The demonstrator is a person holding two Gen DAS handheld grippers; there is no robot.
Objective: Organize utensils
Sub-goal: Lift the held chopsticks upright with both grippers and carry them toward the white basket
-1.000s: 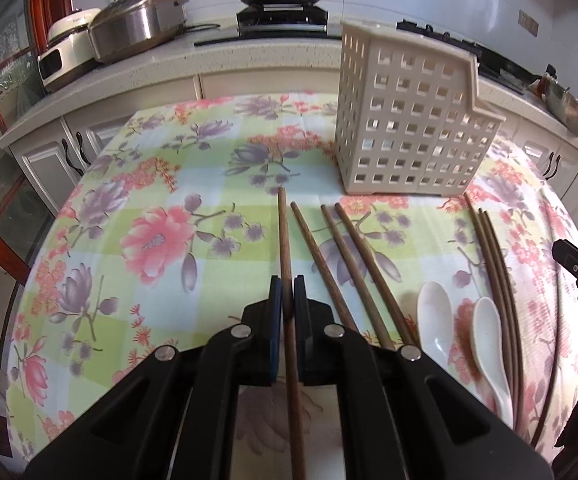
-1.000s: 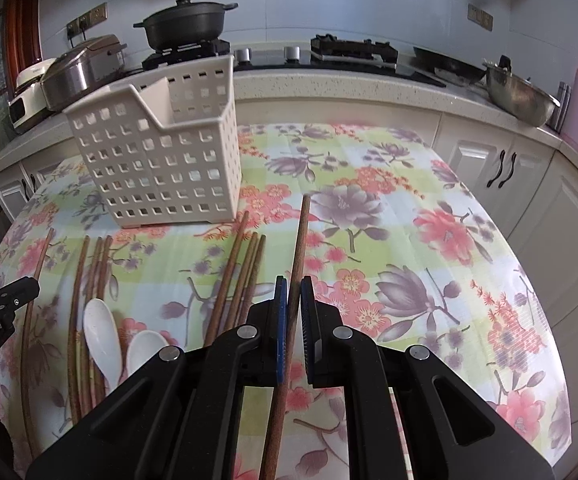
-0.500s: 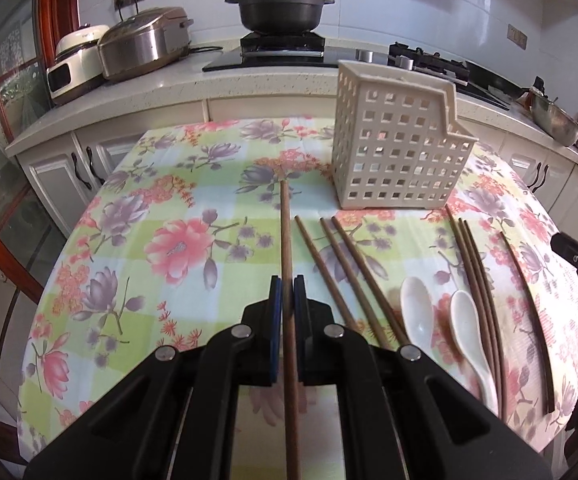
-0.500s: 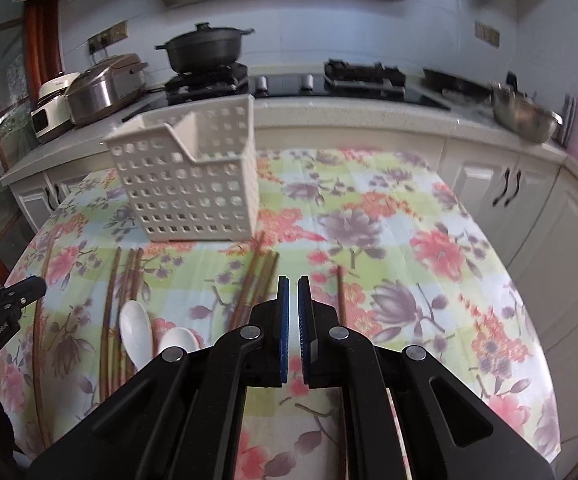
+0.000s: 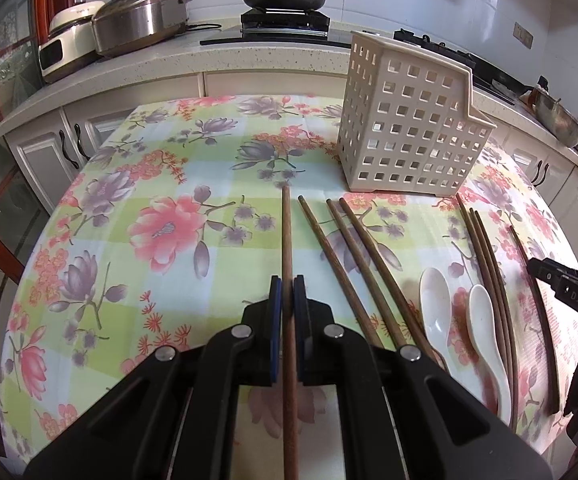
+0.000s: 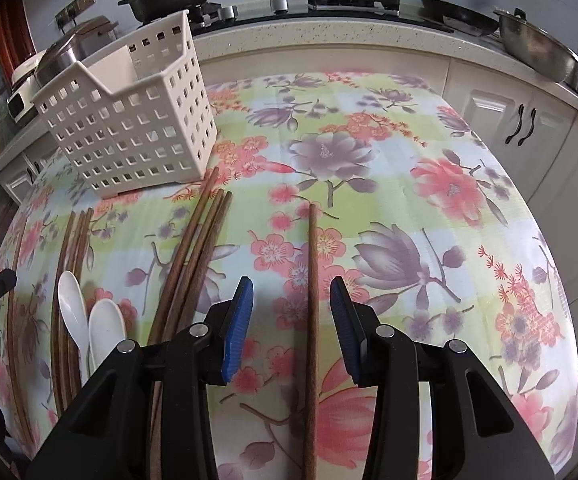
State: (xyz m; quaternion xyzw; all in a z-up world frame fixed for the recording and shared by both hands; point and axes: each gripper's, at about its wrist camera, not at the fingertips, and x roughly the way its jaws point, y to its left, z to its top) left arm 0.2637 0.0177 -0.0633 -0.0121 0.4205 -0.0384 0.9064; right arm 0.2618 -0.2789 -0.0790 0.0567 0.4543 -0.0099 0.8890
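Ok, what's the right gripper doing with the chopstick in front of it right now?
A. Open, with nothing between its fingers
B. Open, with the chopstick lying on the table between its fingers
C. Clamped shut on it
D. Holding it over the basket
B: in the right wrist view the right gripper stands wide open and the chopstick lies flat on the tablecloth between its blue pads, touching neither.

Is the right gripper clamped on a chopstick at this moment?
No, the right gripper is open, its blue pads spread apart either side of a chopstick lying on the tablecloth.
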